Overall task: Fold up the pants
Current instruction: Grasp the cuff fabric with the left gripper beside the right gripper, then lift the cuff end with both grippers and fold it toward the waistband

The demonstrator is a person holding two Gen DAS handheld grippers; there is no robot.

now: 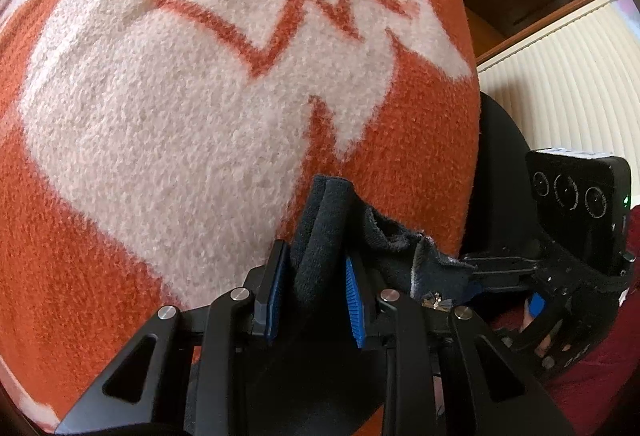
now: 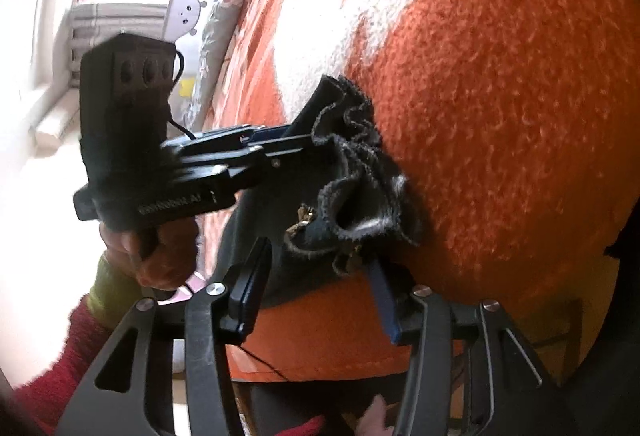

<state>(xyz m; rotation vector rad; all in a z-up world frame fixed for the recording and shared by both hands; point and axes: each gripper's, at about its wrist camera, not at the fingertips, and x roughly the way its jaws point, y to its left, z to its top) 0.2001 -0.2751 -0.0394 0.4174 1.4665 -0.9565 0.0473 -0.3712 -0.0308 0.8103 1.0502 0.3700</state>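
Closest up in the left wrist view, the left gripper (image 1: pixel 316 276) has its jaws pinched most of the way in on a thick rolled fold of the dark navy, fleecy pants (image 1: pixel 320 228). Both blue ribbed pads (image 1: pixel 354 300) press against the cloth, so that's a proper grip. The pants bunch up right at the near edge of the fuzzy orange blanket with the big white heart pattern (image 1: pixel 200 95), and the frayed hem trails off sideways toward the right gripper (image 1: pixel 480 270), which comes in from the far side of that bunch.

From the right wrist view, the right gripper (image 2: pixel 316 284) has its jaws roughly half open, straddling the lower part of the same bunched pants (image 2: pixel 352 171). Cloth sits between the fingers (image 2: pixel 250 288), but I honestly can't tell if the pads are actually squeezing it or just standing around it. The left gripper (image 2: pixel 288 139) shows here too, clamped onto the upper edge of the bunch, with a hand (image 2: pixel 148 248) in a red sleeve with a yellow-green cuff (image 2: pixel 100 300) holding its handle. All of the pants' ruffled hem lies against the orange part of the blanket (image 2: pixel 500 95), near its lower edge.
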